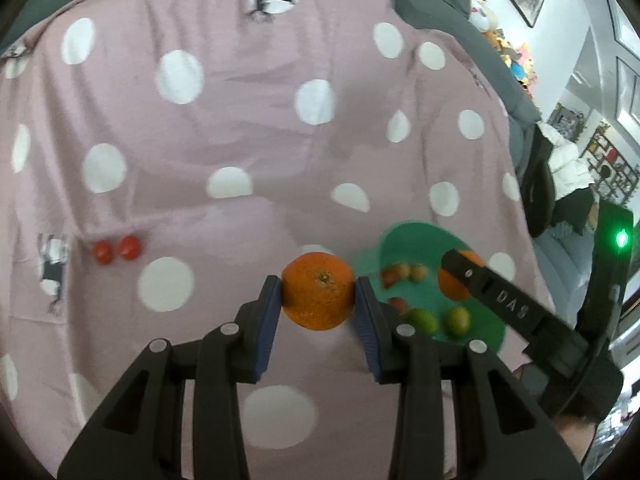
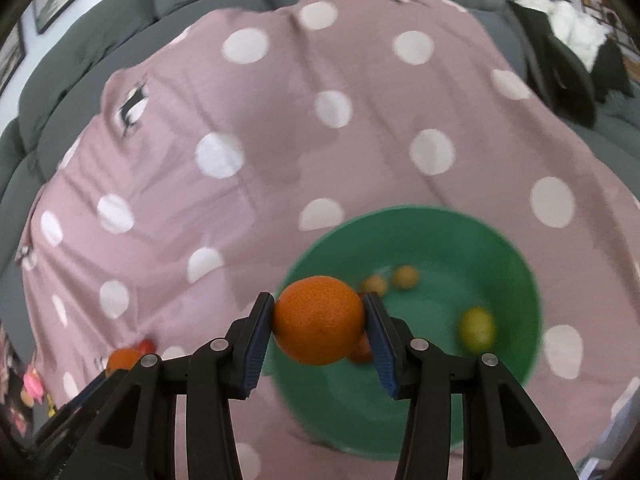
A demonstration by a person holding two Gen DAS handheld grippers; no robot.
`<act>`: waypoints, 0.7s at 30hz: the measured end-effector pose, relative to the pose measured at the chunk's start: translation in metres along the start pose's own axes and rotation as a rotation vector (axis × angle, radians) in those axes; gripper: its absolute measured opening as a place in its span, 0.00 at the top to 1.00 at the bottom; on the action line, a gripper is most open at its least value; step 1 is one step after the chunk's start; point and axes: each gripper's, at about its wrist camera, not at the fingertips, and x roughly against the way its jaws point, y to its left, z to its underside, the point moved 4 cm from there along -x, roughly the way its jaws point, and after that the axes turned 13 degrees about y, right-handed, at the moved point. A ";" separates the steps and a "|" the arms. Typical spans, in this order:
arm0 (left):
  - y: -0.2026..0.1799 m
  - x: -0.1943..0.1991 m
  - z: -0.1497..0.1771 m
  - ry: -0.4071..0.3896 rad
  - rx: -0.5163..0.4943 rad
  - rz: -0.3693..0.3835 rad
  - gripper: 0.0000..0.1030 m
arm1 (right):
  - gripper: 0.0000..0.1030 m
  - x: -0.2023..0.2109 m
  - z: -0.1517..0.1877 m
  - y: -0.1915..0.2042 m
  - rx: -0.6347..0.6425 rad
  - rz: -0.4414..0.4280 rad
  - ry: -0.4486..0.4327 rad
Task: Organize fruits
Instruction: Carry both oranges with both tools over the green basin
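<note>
My left gripper (image 1: 318,300) is shut on an orange (image 1: 318,296) and holds it above the pink dotted cloth, left of the green bowl (image 1: 416,240). My right gripper (image 2: 319,320) is shut on a second orange (image 2: 318,320) over the near left rim of the green bowl (image 2: 512,248); it also shows in the left wrist view (image 1: 456,280). In the bowl lie two green limes (image 1: 422,320) (image 1: 458,320), several small yellowish and reddish fruits (image 1: 404,272) and a lime (image 2: 476,328). Two red tomatoes (image 1: 118,250) lie on the cloth at the left.
The pink cloth with white dots (image 1: 240,120) covers a grey sofa (image 2: 120,20). Dark and white clothes (image 2: 572,40) lie at the right. The left gripper's orange (image 2: 122,358) and a tomato (image 2: 146,346) show at the lower left of the right wrist view.
</note>
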 end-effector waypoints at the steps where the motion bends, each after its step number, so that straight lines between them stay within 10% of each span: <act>1: -0.007 -0.003 -0.003 0.004 -0.011 0.015 0.64 | 0.53 0.001 -0.001 -0.004 -0.009 0.006 -0.006; 21: -0.089 -0.065 -0.011 0.095 -0.168 0.046 0.64 | 0.53 -0.006 -0.004 -0.074 -0.171 0.070 0.028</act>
